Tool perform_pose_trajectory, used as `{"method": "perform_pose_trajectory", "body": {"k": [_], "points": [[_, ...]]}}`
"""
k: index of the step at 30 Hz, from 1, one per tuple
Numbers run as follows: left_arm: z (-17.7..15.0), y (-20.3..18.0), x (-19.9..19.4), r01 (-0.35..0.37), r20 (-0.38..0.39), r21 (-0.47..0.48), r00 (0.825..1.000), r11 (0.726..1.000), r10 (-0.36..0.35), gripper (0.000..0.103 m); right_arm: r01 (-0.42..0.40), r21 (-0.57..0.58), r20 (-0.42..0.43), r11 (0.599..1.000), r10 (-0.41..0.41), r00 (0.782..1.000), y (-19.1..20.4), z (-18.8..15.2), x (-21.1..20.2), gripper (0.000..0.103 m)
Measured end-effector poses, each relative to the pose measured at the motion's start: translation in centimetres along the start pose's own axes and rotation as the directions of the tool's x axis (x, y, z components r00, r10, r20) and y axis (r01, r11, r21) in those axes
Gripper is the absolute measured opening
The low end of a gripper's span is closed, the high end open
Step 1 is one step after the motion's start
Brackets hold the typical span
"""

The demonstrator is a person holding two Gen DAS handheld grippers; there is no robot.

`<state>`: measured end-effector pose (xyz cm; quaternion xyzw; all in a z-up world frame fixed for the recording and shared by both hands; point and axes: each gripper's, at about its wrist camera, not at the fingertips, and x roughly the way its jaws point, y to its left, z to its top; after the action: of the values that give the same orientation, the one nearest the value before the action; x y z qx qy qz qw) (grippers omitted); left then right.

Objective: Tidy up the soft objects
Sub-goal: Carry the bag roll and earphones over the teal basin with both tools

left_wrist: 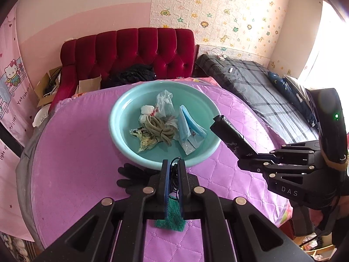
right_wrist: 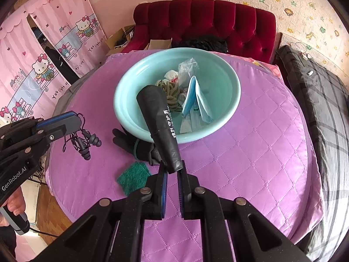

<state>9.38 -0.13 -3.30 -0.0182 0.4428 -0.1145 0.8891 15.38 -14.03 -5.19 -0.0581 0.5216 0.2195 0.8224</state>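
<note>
A light blue basin (left_wrist: 122, 135) (right_wrist: 231, 100) stands on the purple quilted table and holds a coiled rope (left_wrist: 160, 128) (right_wrist: 171, 91), a blue face mask (left_wrist: 187, 124) (right_wrist: 192, 96), plastic wrappers and white tissue. My left gripper (left_wrist: 173, 166) (right_wrist: 75, 119) is shut on tangled black earphones (left_wrist: 174, 174) (right_wrist: 87, 144), which dangle left of the basin. My right gripper (right_wrist: 173, 168) (left_wrist: 219, 121) is shut on a rolled black bag (right_wrist: 159, 122) (left_wrist: 233, 137), its far end over the basin's near rim. A black glove (left_wrist: 130, 176) (right_wrist: 135, 144) and a green scouring pad (right_wrist: 133, 178) (left_wrist: 171, 218) lie on the table.
A red tufted headboard (left_wrist: 135, 50) (right_wrist: 207, 19) and cardboard boxes (left_wrist: 47, 87) stand behind the table. A bed with a grey plaid cover (left_wrist: 257, 87) (right_wrist: 322, 100) runs along the right. Pink cartoon curtains (right_wrist: 43, 54) hang at the left. A hand (right_wrist: 13, 203) holds the left gripper's handle.
</note>
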Motion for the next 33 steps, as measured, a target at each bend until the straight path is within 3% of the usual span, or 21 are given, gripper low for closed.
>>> {"method": "perform_pose_trajectory", "body": {"k": [17, 33], "points": [[6.8, 1.6, 5.1, -0.012, 0.006, 0.019, 1.000, 1.000, 0.012, 0.007, 0.019, 0.033, -0.008, 0.999, -0.019, 1.000, -2.4, 7.3, 3.3, 0.007], [9.5, 3.3, 12.8, -0.091, -0.062, 0.035, 0.994, 0.995, 0.093, 0.007, 0.035, 0.076, -0.061, 0.996, -0.031, 0.998, -4.4, 11.3, 8.2, 0.008]]}}
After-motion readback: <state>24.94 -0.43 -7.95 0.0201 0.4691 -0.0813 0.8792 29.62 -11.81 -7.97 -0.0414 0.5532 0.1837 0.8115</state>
